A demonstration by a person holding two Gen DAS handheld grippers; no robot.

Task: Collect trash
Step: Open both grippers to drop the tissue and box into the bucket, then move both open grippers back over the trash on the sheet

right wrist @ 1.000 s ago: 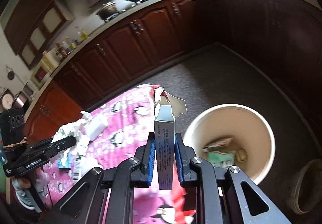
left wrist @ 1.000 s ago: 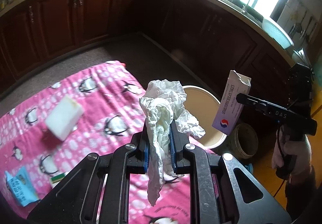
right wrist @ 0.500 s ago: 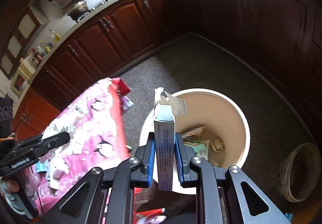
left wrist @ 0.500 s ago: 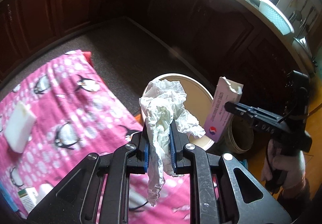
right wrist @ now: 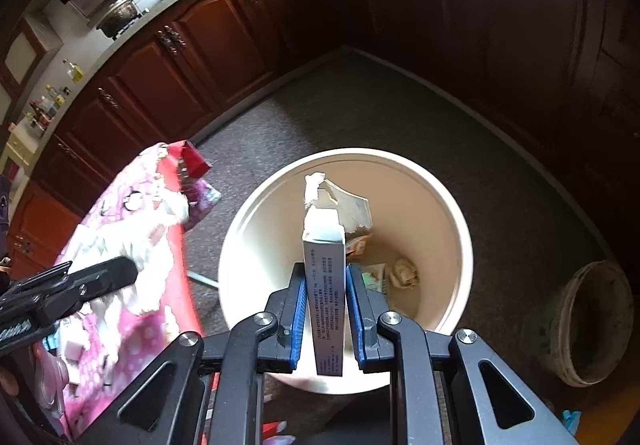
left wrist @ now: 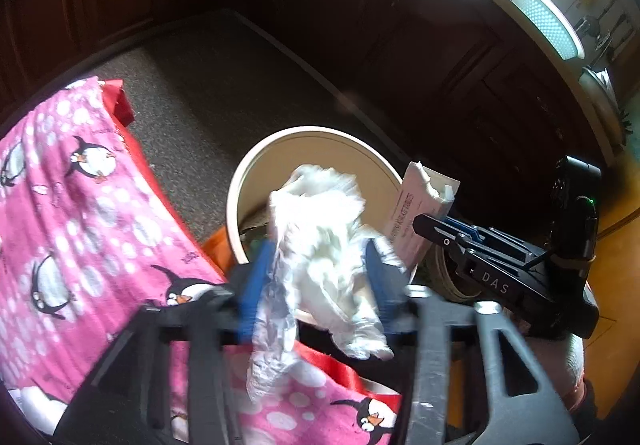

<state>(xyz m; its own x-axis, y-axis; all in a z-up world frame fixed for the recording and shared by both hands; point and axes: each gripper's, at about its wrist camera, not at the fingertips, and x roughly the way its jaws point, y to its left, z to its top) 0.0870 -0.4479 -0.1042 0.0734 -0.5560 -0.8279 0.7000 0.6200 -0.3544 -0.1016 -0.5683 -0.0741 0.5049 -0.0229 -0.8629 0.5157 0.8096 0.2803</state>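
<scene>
Left wrist view: the left gripper (left wrist: 316, 277) has just been opening, its blue pads (left wrist: 254, 285) now standing apart from the crumpled white tissue (left wrist: 320, 245) hanging loose between them, over the cream bucket (left wrist: 256, 169). At 3 o'clock, the right gripper (left wrist: 438, 223) reaches in with the torn white carton (left wrist: 416, 209). Right wrist view: its jaws have just begun parting, slim gaps showing beside the upright carton (right wrist: 325, 285) above the bucket (right wrist: 460, 237). Pink penguin cloth (right wrist: 132, 329) lies at 9 o'clock.

The cream trash bucket (right wrist: 452, 221) stands open-mouthed on bare carpet (right wrist: 360, 117). The pink penguin cloth's edge (right wrist: 176, 245) crowds its left rim; a smaller dirty bucket (right wrist: 592, 325) flanks its right.
</scene>
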